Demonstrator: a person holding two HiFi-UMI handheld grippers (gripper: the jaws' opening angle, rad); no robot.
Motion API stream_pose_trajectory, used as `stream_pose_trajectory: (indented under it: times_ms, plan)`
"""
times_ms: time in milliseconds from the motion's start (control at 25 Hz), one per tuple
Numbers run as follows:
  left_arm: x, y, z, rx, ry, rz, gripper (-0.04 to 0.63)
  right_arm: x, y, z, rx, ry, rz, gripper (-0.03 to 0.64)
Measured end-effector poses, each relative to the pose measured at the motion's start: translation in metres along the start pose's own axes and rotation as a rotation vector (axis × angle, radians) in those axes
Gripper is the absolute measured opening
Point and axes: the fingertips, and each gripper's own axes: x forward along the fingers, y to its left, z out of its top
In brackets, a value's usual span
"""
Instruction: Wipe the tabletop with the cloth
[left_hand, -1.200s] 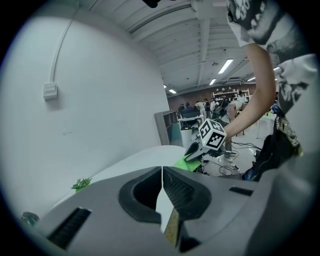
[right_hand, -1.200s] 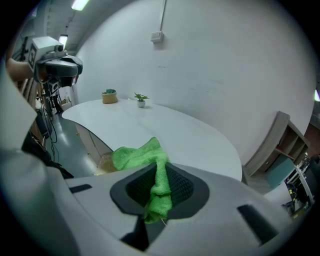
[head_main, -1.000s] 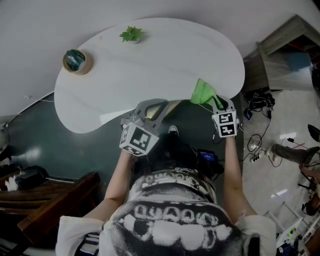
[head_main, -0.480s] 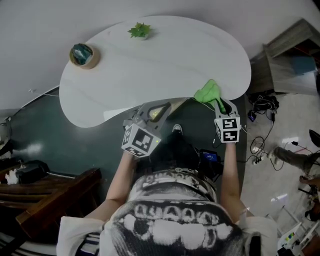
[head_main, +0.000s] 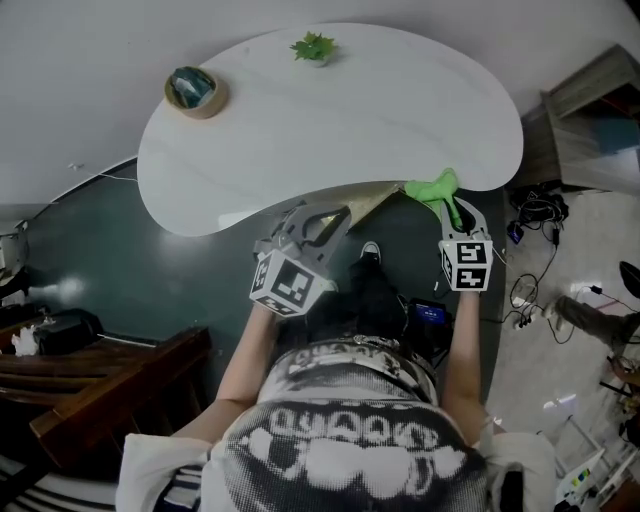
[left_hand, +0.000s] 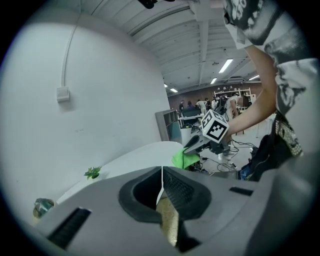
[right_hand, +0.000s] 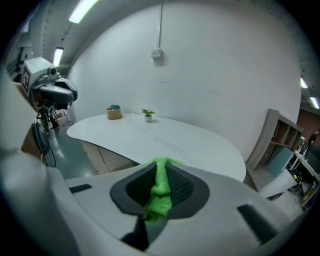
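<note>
Roughly, by size, our notes run so.
Tabletop (head_main: 330, 120): white and kidney-shaped. Its near right edge is partly covered by the cloth. We cannot make out what the tan wedge under that edge is.
Person: we see only a patterned shirt and two forearms from the head view, and the lower body is cut off by the frame.
Left gripper (head_main: 318, 222): it is held off the table, over the dark floor by the concave near edge. Its jaws are pressed together with nothing between them. A yellowish patch shows below them in its own view, and we cannot identify it.
Right gripper (head_main: 455, 207): it sits at the table's near right edge, with its jaws clamped on the cloth. The fingertips are hidden behind the bunched fabric.
Cloth (head_main: 435, 187): bright green, pinched into a ridge between the right jaws. Its free end reaches over the table edge, and we cannot tell if it touches the surface.
Pot (head_main: 196, 91): stands at the far left of the table. Its teal contents are too small to make out.
Small plant (head_main: 314, 46): stands at the far edge, well apart from the cloth.
</note>
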Motion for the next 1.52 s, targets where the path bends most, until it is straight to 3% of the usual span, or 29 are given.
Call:
stream_pose_trajectory:
  times_ms: [880,1520]
  plan:
    - [-0.167,-0.049,-0.067,0.003,-0.058,-0.003,0.008,-0.093,0.207,0.004,-0.043,-0.076,0.028,0.051]
    - [-0.205,-0.079,-0.091,0.017,-0.082,-0.044,0.008,-0.153,0.258,0.019,-0.095,-0.203,-0.064,0.051]
